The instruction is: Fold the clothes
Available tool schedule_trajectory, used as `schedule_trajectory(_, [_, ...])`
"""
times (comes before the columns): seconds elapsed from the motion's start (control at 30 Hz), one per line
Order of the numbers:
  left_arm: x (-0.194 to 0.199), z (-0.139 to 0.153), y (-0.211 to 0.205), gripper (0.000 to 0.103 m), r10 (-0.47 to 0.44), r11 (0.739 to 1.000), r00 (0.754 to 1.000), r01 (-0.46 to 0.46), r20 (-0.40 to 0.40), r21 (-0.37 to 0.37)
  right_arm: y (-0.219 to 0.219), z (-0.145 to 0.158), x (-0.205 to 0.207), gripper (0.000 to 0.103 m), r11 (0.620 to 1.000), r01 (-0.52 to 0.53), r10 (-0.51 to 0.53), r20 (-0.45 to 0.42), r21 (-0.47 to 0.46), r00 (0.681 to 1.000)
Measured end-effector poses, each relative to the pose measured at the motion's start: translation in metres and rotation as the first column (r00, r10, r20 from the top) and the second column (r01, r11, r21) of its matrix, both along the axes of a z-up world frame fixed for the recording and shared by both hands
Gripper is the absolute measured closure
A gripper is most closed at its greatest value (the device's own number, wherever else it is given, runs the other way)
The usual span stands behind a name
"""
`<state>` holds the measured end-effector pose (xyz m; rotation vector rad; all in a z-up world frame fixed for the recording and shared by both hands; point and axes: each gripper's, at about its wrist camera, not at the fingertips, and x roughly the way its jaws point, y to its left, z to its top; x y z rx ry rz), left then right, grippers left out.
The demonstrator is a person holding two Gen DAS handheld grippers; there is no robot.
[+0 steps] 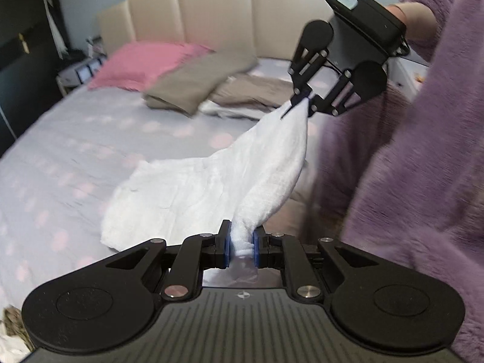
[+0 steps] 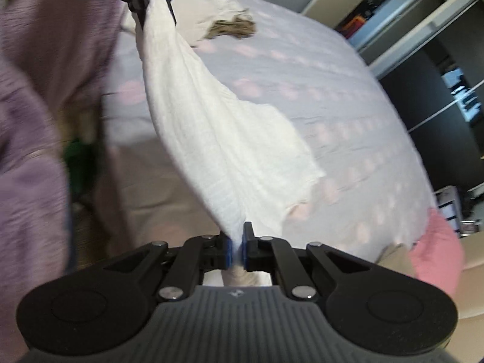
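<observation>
Both my tongs pinch the cloth (image 1: 230, 166): left gripper (image 1: 241, 243) at bottom centre, right gripper (image 1: 304, 101) upper right; I should keep it taut and lay it flat on the bed (image 1: 75, 139)

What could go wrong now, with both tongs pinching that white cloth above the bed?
The left tongs and right tongs each pinch only a small bunched corner of the white cloth, so a corner might slip free. The cloth sags twisted between them, its loose end already on the bedsheet, so it may land creased rather than flat. The purple sleeve hangs close and could brush it.
</observation>
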<state>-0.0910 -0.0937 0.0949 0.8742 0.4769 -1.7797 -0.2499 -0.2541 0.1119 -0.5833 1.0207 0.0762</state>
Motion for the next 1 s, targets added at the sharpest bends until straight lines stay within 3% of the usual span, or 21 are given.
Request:
schedule_trajectory(0.1, [0.001, -0.002, -0.002, 0.092, 0.009, 0.999, 1.0, -0.01, 0.002, 0.041, 0.018, -0.008, -0.03, 0.096, 1.0, -0.021, 0.022, -0.029, 0.021, 0.999])
schedule_trajectory(0.37, [0.026, -0.002, -0.027, 0.092, 0.14, 0.99, 0.988, -0.142, 0.065, 0.024, 0.009, -0.025, -0.016, 0.095, 0.999, 0.046, -0.047, 0.03, 0.018, 0.998])
schedule_trajectory(0.57, [0.066, -0.008, -0.074, 0.092, 0.261, 0.965, 0.959, -0.263, 0.112, 0.002, -0.028, -0.037, 0.039, 0.095, 0.994, 0.094, -0.087, 0.108, -0.061, 0.99])
schedule_trajectory(0.73, [0.108, -0.033, -0.118, 0.092, 0.378, 0.922, 0.918, -0.385, 0.124, 0.038, -0.072, -0.064, 0.087, 0.094, 0.977, 0.208, -0.212, 0.147, 0.038, 0.966])
schedule_trajectory(0.83, [0.13, -0.048, -0.138, 0.092, 0.425, 0.9, 0.897, -0.433, 0.119, 0.054, -0.092, -0.082, 0.115, 0.094, 0.966, 0.252, -0.257, 0.158, 0.05, 0.953])
schedule_trajectory(1.0, [0.162, -0.078, -0.166, 0.092, 0.479, 0.865, 0.871, -0.49, 0.108, 0.108, -0.128, -0.112, 0.153, 0.094, 0.942, 0.31, -0.325, 0.116, 0.13, 0.939])
